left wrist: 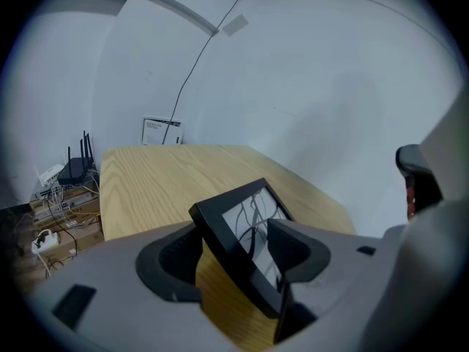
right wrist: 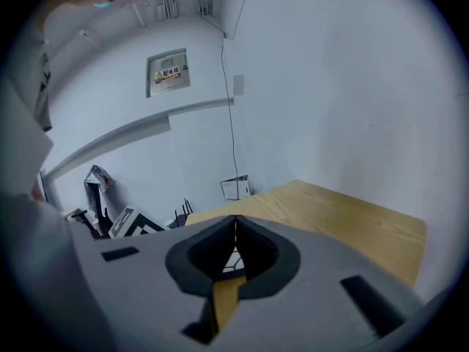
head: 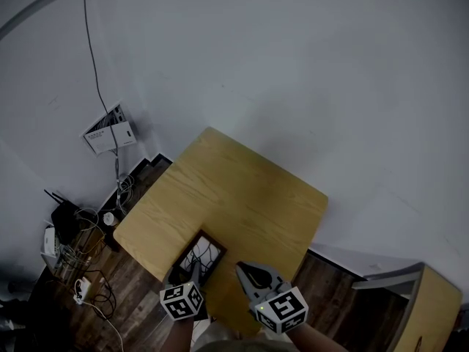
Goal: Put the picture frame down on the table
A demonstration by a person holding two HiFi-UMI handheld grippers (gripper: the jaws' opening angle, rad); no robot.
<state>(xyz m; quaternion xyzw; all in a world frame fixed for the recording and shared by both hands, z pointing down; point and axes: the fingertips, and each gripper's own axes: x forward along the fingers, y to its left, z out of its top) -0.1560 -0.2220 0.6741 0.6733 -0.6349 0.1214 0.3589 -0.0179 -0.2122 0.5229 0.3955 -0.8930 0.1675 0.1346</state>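
Left tongs (left wrist: 233, 235) around tilted picture frame (left wrist: 254, 228)

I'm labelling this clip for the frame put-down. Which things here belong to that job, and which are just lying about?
Job in hand:
- picture frame, tilted in the shut left gripper
- table

Lying about:
- router
- cables
- leaflet
- right gripper, shut on nothing

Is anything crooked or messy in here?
Yes. The picture frame is tilted, clamped in the left gripper instead of lying flat on the table. On the floor beside the table there's a tangle of cables.
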